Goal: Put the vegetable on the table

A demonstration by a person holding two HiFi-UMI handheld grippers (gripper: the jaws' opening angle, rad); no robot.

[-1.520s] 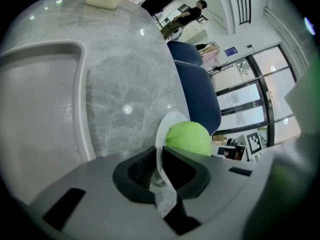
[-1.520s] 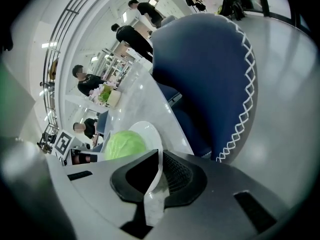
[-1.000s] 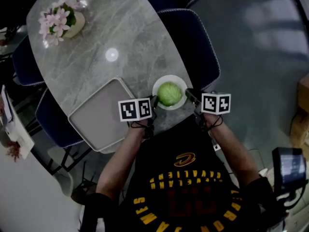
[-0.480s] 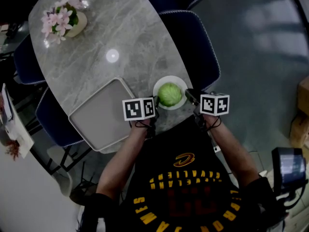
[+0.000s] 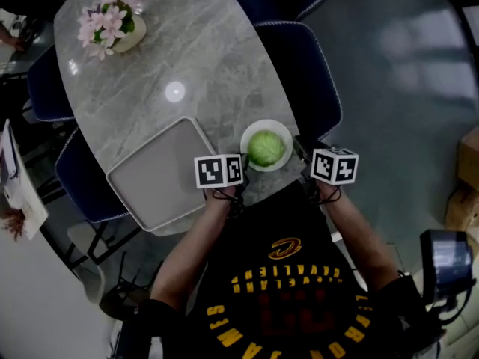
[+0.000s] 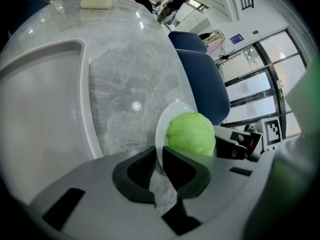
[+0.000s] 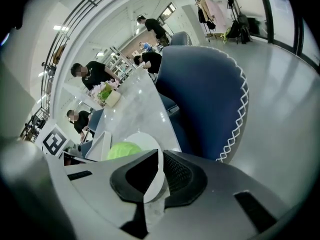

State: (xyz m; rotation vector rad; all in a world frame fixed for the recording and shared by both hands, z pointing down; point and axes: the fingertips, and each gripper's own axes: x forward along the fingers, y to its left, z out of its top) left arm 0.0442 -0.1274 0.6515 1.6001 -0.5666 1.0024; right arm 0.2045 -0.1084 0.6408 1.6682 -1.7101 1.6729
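I have my left gripper and right gripper clamped on the white plate at eight and three o'clock, with the cabbage on it between them.

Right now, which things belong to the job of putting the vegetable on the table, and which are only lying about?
Job in hand: cabbage; white plate under it; left gripper and right gripper, both shut on the plate's rim; table.
Lying about: grey tray; flower pot; blue chairs.
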